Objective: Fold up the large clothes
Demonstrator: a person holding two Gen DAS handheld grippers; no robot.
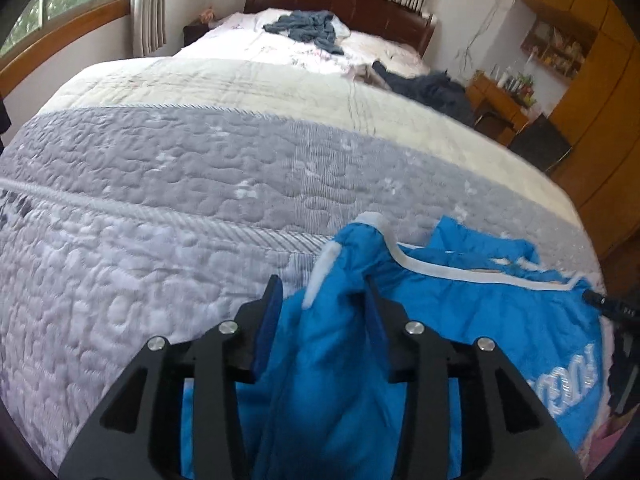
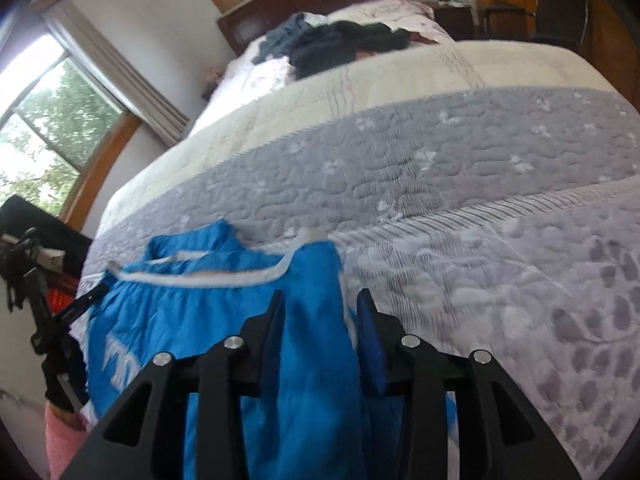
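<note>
While the blue garment lies bunched at lower right of the left-wrist frame on the bed, w/ left gripper & right gripper each pinching a fold, best lift evenly, keeping the white-trimmed edge taut.

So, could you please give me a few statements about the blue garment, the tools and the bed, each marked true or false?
1. The blue garment has white trim. True.
2. The left tool is clear of any fabric. False: blue fabric sits between its fingers.
3. The right tool has blue fabric between its fingers. True.
4. The garment lies folded by the headboard. False: it is unfolded at the near end of the bed.
5. Dark clothes lie near the pillows. True.
</note>
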